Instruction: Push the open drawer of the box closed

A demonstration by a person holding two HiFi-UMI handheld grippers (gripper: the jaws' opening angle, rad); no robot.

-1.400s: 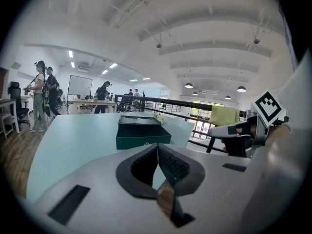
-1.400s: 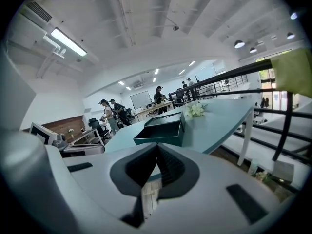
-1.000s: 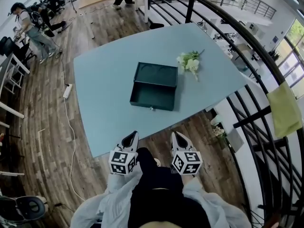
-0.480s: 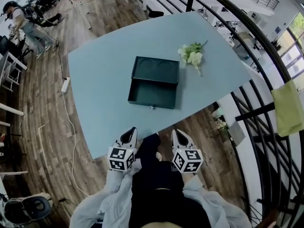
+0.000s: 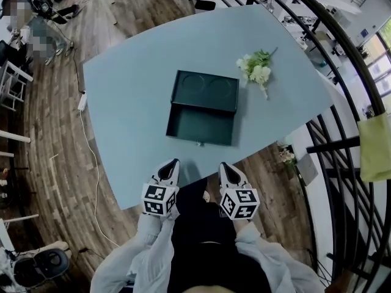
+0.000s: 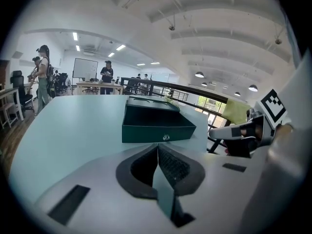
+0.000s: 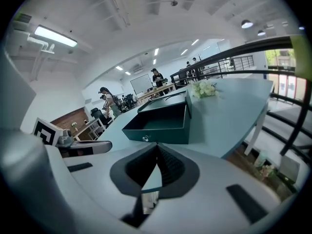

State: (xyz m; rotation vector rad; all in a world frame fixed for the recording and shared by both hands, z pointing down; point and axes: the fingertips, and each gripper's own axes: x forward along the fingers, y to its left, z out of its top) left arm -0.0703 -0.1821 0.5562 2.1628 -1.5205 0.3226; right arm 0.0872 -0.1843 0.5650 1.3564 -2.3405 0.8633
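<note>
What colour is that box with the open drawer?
Dark green, the box and its drawer alike; the head view shows it best.

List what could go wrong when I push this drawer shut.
1. The box sits loose on the smooth table with nothing bracing it. A push on the open drawer may slide the whole box toward the flowers near its far right corner.
2. The left gripper and right gripper are shut, giving narrow tips. Contact well to one side of the knob could skew and jam the drawer.
</note>
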